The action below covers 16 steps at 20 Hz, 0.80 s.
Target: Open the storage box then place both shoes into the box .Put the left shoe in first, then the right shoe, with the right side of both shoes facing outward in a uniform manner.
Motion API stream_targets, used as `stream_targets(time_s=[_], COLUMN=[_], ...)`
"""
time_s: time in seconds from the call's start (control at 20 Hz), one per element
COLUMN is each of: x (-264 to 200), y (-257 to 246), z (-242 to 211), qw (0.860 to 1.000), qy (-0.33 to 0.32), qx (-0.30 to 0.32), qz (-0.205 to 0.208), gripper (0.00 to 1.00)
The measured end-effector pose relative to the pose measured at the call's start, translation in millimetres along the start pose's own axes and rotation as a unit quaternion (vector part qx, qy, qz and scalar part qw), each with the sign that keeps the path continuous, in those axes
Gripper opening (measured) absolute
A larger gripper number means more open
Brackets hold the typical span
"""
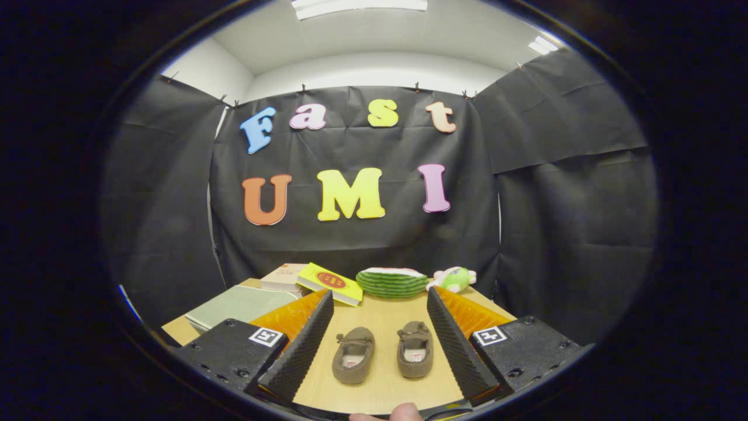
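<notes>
Showing at the very near edge, a fingertip (405, 411) of the person gripping the tool. Hanging above the pale wooden table (380, 318) with the gripper (380, 345) spread wide, fingers splayed to either side and clamping nothing. Framing between those fingers a pair of small grey-brown slippers with little bows, side by side, toes pointing away: the left-hand slipper (353, 354) angled slightly toward its partner, the right-hand slipper (415, 349) sitting nearly straight, the two close but not touching. Looking like a lining-up pose, judging by the wide spread and the centred pair, though the box has to be opened first. Resting just beyond the left finger, a flat pale grey-green box (236, 305) with its lid down, probably the storage box, so opening not yet done and both shoes waiting outside it. Lying farther back, a pale book (283, 277) and a yellow book with a red oval (328, 283) leaning over it, then a striped green watermelon-slice toy (392, 282) and a small green and pink plush toy (454, 279), all lined up along the far table edge out of the working space.
</notes>
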<state>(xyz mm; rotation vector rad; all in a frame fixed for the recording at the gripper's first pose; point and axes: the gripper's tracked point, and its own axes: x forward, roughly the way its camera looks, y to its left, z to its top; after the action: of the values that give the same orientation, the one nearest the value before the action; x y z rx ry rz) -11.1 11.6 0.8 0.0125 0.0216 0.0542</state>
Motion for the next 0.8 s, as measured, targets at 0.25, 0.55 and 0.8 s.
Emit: stream_targets(time_s=[0.25,0.55,0.8], x=[2,7,9], y=[6,10,17], z=[-2,-12,-16], qw=[1.000,0.999,0.998], qy=[0.007,0.026,0.034], qx=[0.005,0.031,0.033], qz=[0.010,0.024,0.035], gripper=[1.00,1.00,0.99])
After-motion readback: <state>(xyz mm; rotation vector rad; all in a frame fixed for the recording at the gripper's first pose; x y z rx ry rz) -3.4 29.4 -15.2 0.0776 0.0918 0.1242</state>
